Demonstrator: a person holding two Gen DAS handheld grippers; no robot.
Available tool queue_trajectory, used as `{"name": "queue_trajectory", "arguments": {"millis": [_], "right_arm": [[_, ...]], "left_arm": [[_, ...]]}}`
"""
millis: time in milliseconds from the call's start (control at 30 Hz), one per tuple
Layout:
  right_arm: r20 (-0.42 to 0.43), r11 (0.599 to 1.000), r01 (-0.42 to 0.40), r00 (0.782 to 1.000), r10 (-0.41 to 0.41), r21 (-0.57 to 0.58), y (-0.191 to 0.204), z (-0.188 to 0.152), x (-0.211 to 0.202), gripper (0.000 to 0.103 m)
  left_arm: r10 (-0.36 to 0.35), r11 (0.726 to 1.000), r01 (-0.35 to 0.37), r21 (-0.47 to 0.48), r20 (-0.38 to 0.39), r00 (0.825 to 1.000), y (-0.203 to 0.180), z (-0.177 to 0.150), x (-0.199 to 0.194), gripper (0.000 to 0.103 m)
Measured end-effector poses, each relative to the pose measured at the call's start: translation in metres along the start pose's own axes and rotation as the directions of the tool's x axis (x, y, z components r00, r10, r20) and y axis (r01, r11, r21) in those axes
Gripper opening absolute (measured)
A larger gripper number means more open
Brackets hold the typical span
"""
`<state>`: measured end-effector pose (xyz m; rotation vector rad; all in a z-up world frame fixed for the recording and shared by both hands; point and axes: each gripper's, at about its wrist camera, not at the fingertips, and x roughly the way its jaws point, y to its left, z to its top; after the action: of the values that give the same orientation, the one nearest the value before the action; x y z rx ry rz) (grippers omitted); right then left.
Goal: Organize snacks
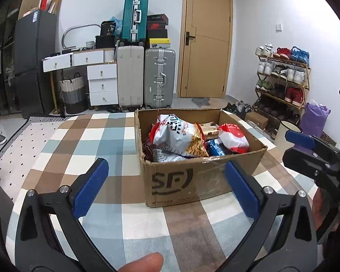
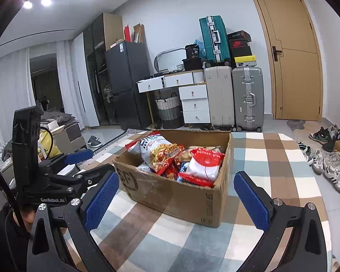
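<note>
An open cardboard box (image 1: 181, 181) marked SF stands on the checked tablecloth (image 1: 97, 140) and holds several snack bags. A white and red bag (image 1: 172, 133) lies on top, a red and white bag (image 1: 233, 138) to its right. The box also shows in the right wrist view (image 2: 176, 195), with the noodle snack bag (image 2: 161, 151) and the red and white bag (image 2: 204, 165). My left gripper (image 1: 166, 188) is open and empty, in front of the box. My right gripper (image 2: 176, 199) is open and empty, at the box's near corner. It also shows in the left wrist view (image 1: 306, 147) at the right.
The table edge falls off to a patterned rug (image 1: 22, 140) on the left. Suitcases (image 1: 147, 77), white drawers (image 1: 102, 83) and a shoe rack (image 1: 283, 79) stand beyond the table. A door (image 1: 206, 40) is at the back.
</note>
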<state>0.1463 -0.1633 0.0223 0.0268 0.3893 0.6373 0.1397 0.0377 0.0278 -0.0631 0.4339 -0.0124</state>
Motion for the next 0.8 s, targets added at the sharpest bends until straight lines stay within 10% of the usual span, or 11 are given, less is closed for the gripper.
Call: {"name": "queue_trajectory", "arguments": {"millis": [800], "right_arm": [[0.104, 0.997, 0.061, 0.993, -0.056, -0.044, 0.002, -0.033, -0.007, 0.103]], "left_arm": [[0.029, 1.000, -0.028, -0.003, 0.083, 0.996, -0.002, -0.033, -0.003, 0.102]]}}
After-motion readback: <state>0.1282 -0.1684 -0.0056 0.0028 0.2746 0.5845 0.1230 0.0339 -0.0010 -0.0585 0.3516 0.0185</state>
